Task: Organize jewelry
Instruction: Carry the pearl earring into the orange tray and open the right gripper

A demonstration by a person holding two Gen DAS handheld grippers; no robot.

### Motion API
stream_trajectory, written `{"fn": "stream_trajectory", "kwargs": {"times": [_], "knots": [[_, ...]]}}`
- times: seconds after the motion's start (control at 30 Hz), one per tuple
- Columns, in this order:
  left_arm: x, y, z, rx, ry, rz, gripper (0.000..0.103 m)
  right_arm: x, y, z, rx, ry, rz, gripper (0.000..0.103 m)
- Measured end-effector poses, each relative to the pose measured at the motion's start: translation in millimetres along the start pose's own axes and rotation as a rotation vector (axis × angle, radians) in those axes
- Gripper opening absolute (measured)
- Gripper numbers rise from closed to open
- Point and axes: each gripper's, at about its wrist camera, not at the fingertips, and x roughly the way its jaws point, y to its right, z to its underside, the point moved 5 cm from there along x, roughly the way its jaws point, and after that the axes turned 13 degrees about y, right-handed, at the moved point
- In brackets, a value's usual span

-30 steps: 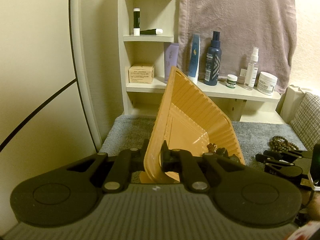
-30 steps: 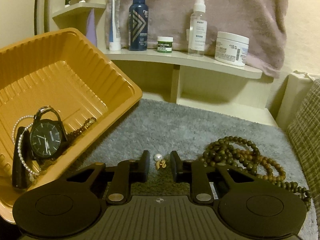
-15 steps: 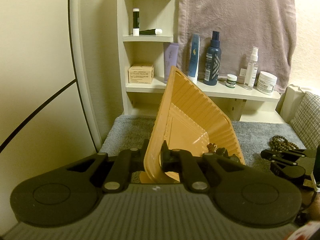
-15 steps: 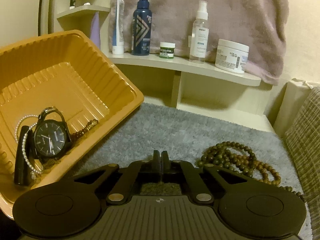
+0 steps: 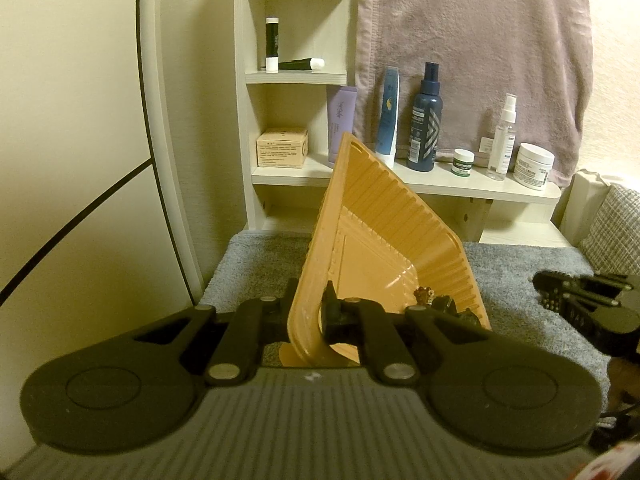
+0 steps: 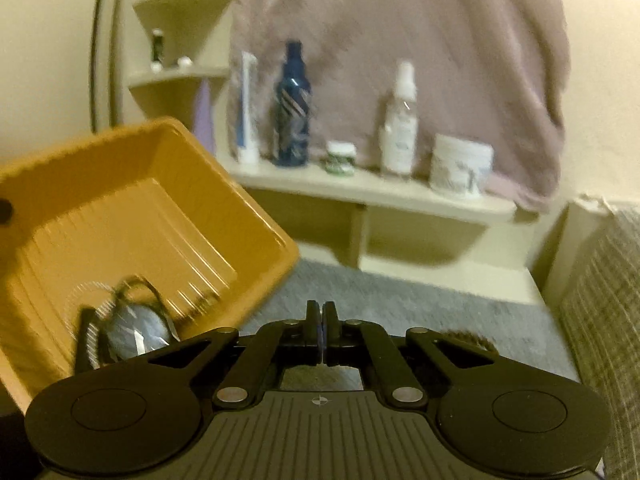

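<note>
My left gripper (image 5: 310, 308) is shut on the near rim of an orange plastic tray (image 5: 384, 232) and holds it tilted up on its side. In the right wrist view the tray (image 6: 132, 216) holds a dark-faced watch (image 6: 136, 330) and a pearl bracelet (image 6: 86, 300). My right gripper (image 6: 322, 330) is shut and raised above the grey mat (image 6: 400, 304); the pearl earring it closed over is hidden between the pads. It also shows at the right edge of the left wrist view (image 5: 548, 290). A wooden bead necklace (image 6: 468, 338) lies on the mat behind my right finger.
A white shelf (image 5: 440, 184) at the back carries a blue spray bottle (image 5: 426, 120), a clear spray bottle (image 5: 503, 136), tubes and jars. A mauve towel (image 5: 472, 40) hangs above it. A checked cushion (image 5: 612, 224) lies at right, a wall panel at left.
My right gripper closed over the pearl earring on the mat, then lifted and swung left toward the tray; its view is now blurred. The left gripper kept the tray tilted and still.
</note>
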Motion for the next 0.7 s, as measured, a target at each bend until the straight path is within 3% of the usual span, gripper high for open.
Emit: {"fn": "stream_trajectory", "kwargs": {"times": [0.4, 0.7], "knots": [[0, -2, 0, -0.003, 0.001, 0.002, 0.008, -5, -77, -33, -0.035, 0.064, -0.244, 0.001], [-1, 0, -2, -0.006, 0.004, 0.006, 0.009, 0, -99, -23, -0.048, 0.038, -0.297, 0.001]]}}
